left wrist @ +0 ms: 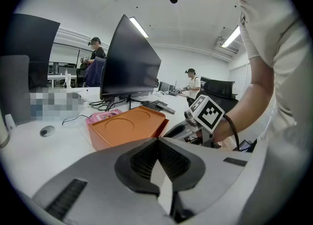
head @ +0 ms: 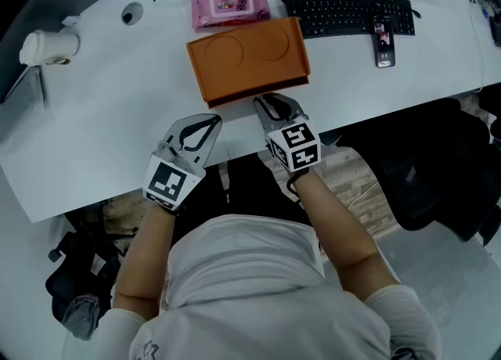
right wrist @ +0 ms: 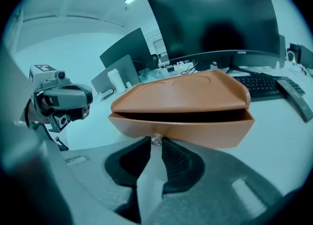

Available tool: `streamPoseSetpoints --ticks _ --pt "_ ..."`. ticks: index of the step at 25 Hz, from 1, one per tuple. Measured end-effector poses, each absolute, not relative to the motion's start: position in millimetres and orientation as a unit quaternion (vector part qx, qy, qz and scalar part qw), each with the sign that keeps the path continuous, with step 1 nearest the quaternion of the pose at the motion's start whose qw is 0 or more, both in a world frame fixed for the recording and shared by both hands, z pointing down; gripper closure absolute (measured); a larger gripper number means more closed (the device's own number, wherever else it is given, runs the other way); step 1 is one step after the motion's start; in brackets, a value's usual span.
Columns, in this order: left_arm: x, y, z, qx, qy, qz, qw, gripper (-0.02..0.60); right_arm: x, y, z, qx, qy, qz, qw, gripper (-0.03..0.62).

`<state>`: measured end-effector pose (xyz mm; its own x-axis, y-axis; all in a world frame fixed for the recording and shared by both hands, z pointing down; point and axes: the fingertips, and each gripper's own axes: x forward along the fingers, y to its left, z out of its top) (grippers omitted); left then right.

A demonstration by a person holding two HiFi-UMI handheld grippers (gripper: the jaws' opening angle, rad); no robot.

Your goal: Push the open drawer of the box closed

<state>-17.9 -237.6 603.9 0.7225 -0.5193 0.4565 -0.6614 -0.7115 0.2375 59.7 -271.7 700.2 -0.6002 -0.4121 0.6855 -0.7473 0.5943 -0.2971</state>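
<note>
An orange box [head: 244, 53] lies on the white table [head: 94, 139], near its front edge. Its drawer [right wrist: 195, 128] stands out a little, leaving a dark slit under the lid [right wrist: 186, 92]. My right gripper [head: 270, 103] is at the drawer's front, and its tips [right wrist: 156, 144] are closed on the small clear knob [right wrist: 156, 140]. The left gripper [head: 210, 122] rests on the table left of the box, shut with nothing in it; in the left gripper view the box [left wrist: 127, 128] lies ahead and the left gripper [left wrist: 157, 141] is apart from it.
Behind the box lie a pink wipes pack [head: 231, 4], a black keyboard [head: 352, 12] and a phone [head: 383, 41]. A white cup [head: 48, 45] lies at the far left. A monitor [right wrist: 215, 18] stands behind. A black chair [head: 438, 178] is off the table's right front.
</note>
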Motion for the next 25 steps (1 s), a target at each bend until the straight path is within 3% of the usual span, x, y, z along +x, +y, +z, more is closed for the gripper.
streamPoseSetpoints --ticks 25 --pt "-22 -239 614 0.906 -0.32 0.184 0.205 0.583 53 -289 701 0.35 -0.845 0.288 0.282 0.52"
